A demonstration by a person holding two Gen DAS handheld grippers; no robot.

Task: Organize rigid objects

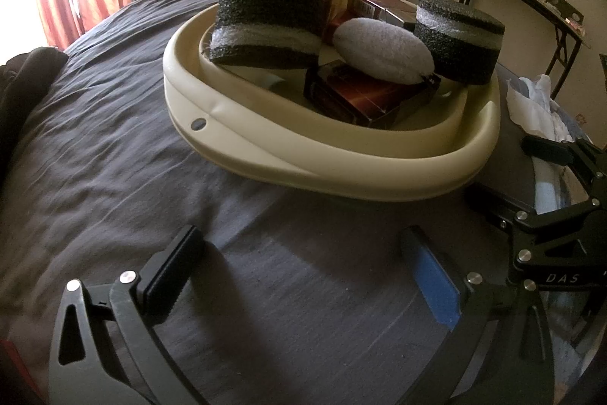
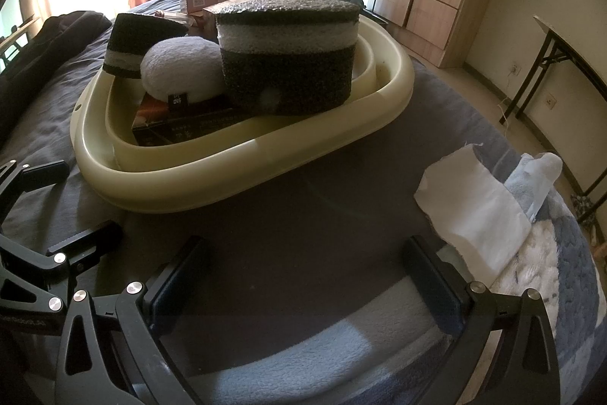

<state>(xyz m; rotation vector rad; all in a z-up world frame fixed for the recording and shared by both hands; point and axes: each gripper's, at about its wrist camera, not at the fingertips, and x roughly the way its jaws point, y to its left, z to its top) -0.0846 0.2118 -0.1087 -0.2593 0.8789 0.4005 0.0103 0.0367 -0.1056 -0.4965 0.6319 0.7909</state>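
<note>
- The left gripper is being held low over the dark bedsheet, its jaws spread wide with nothing between them.
- The right gripper is being held level just beside it, likewise wide open and empty.
- The cream basin is being kept straight ahead of both grippers, apart from the fingertips.
- Two black foam blocks, a white plush pad and dark boxes are being carried inside the basin.
- A white cloth is lying just ahead of the right gripper's right finger.
</note>
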